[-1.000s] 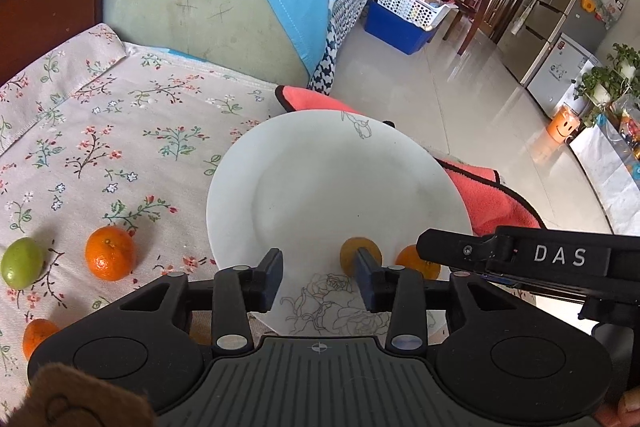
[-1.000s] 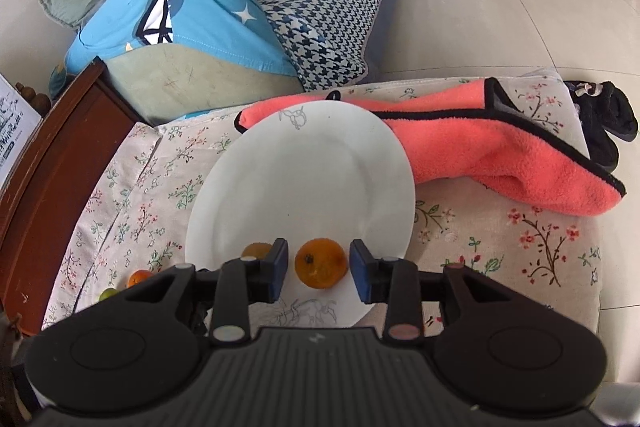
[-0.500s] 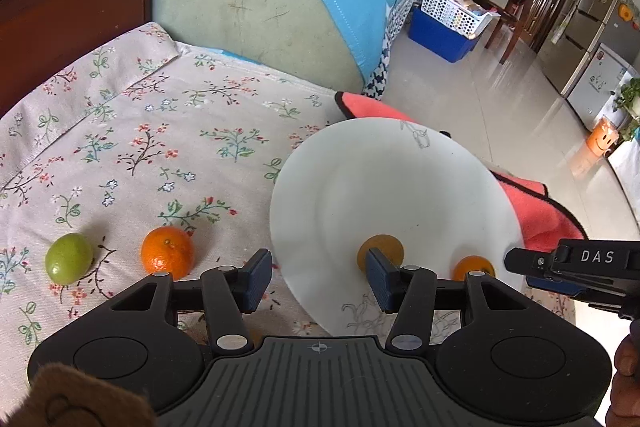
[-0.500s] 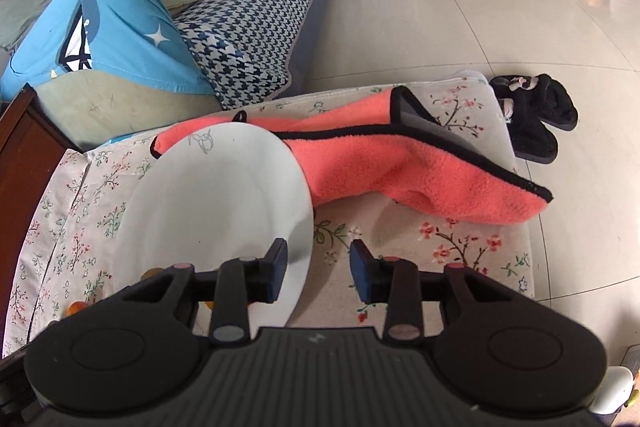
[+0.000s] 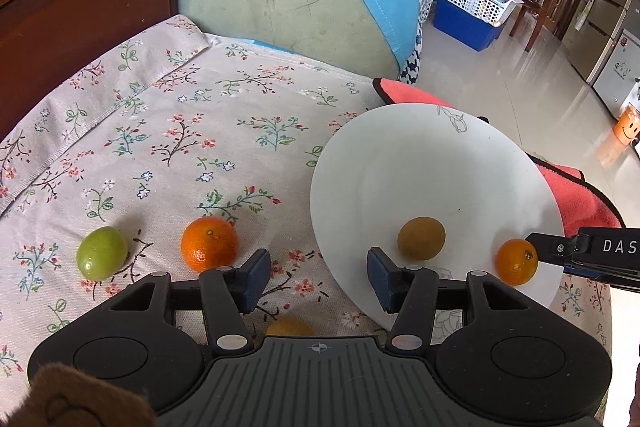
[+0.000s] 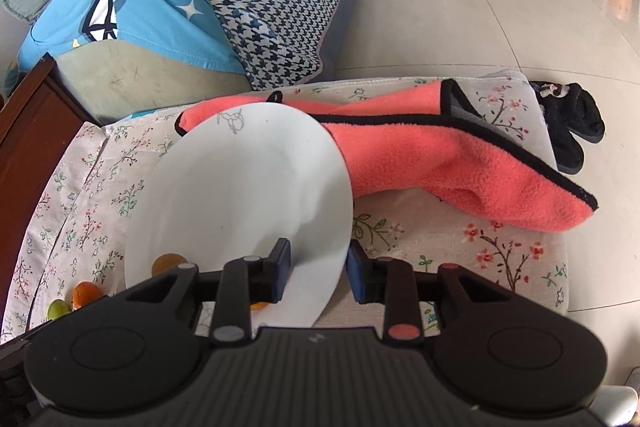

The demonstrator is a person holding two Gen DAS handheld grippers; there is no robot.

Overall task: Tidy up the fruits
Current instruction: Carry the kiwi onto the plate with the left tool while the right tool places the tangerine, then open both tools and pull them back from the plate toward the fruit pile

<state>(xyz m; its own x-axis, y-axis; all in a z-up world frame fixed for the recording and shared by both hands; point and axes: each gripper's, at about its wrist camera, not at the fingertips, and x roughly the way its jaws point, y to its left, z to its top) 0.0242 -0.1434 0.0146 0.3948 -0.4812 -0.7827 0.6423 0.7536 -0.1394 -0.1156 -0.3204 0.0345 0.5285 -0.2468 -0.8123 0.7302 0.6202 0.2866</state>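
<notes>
The left claw point(image 5: 318, 277) hangs over the flowered bench cover point(image 5: 160, 131), its jaws opening with only the plate's near rim between them, nothing pinched. Only this view shows a blurred orange fruit point(image 5: 290, 327) just under it, an orange point(image 5: 209, 244) and a green fruit point(image 5: 102, 253) near its left finger, and on the white plate point(image 5: 432, 167) a brownish fruit point(image 5: 421, 238) and a small orange point(image 5: 516, 261). The right claw point(image 6: 319, 273) is closing, the plate's right rim point(image 6: 332, 267) between its jaws without clear contact. Only its view shows the whole coral towel point(image 6: 460, 167) beyond, open cover to the right, and slippers point(image 6: 572, 131) on the floor past the edge.
</notes>
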